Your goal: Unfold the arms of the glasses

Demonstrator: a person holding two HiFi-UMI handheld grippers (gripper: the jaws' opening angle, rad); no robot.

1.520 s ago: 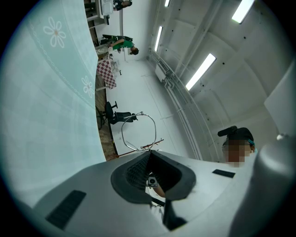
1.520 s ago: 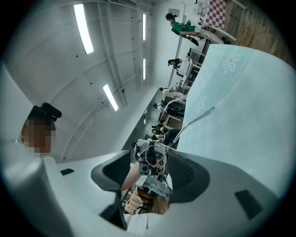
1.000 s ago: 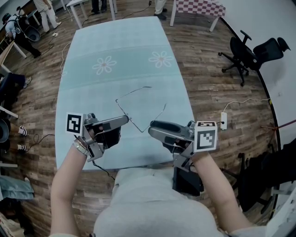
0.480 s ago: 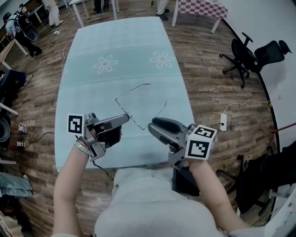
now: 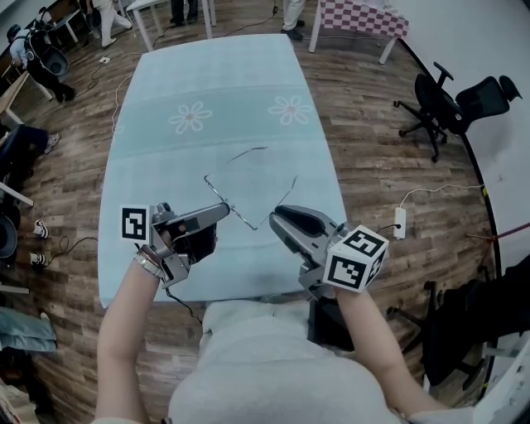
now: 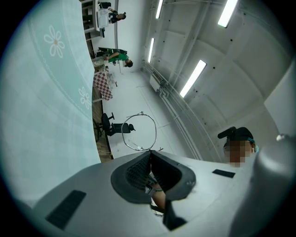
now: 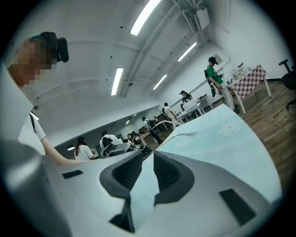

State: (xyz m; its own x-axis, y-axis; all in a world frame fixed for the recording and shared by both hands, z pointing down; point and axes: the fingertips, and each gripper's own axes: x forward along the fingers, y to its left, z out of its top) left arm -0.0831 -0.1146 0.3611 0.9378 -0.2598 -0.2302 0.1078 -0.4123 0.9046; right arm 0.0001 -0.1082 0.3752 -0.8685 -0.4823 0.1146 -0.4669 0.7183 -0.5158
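Thin wire glasses (image 5: 248, 154) are held low over the pale blue flowered cloth of the table (image 5: 207, 83), both arms spread out away from me. My left gripper (image 5: 225, 209) is shut on the front of the frame. In the left gripper view one round lens rim (image 6: 141, 132) stands just past the left gripper (image 6: 150, 152). My right gripper (image 5: 277, 215) is beside the near arm, and its jaws have just been closing. In the right gripper view a narrow gap still shows at the right gripper (image 7: 149, 152), with only cloth in it. The wire arm (image 7: 182, 135) runs off from the tips.
The table's near edge lies right under both hands. Black office chairs (image 5: 447, 91) stand on the wooden floor at the right, with a white power strip (image 5: 400, 217) and cable near the table. A checked table (image 5: 360, 12) and people stand at the far end.
My right gripper has rolled so that its marker cube now faces up, and its jaws have narrowed. The left gripper and the glasses have stayed where they were.
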